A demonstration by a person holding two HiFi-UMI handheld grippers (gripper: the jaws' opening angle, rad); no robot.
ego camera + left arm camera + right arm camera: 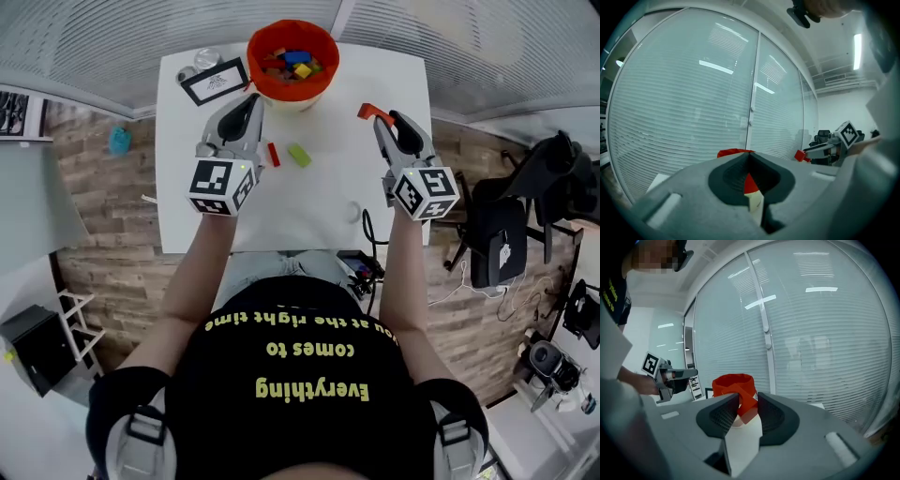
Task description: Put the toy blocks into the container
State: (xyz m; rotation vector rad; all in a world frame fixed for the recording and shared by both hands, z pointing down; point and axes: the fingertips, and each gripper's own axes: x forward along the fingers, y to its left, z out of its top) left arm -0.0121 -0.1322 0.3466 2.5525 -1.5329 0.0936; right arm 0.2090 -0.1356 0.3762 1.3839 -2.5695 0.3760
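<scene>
The left gripper [750, 155], jaws closed tip to tip, faces a blind-covered glass wall [693, 98], the red container [733, 153] just beyond; at right, the right gripper [809, 153] holds a red block [800, 155].

My head camera looks steeply down past my chest onto the white table [309, 206], seeing both tools from above and behind. The camera on my left gripper [249, 101] sits close behind its jaws, facing nearly level at the blinded glass wall [684, 93]. The one on my right gripper [382, 117] does likewise. Each catches the other gripper sidelong, and all three views share the orange container [254, 56].
</scene>
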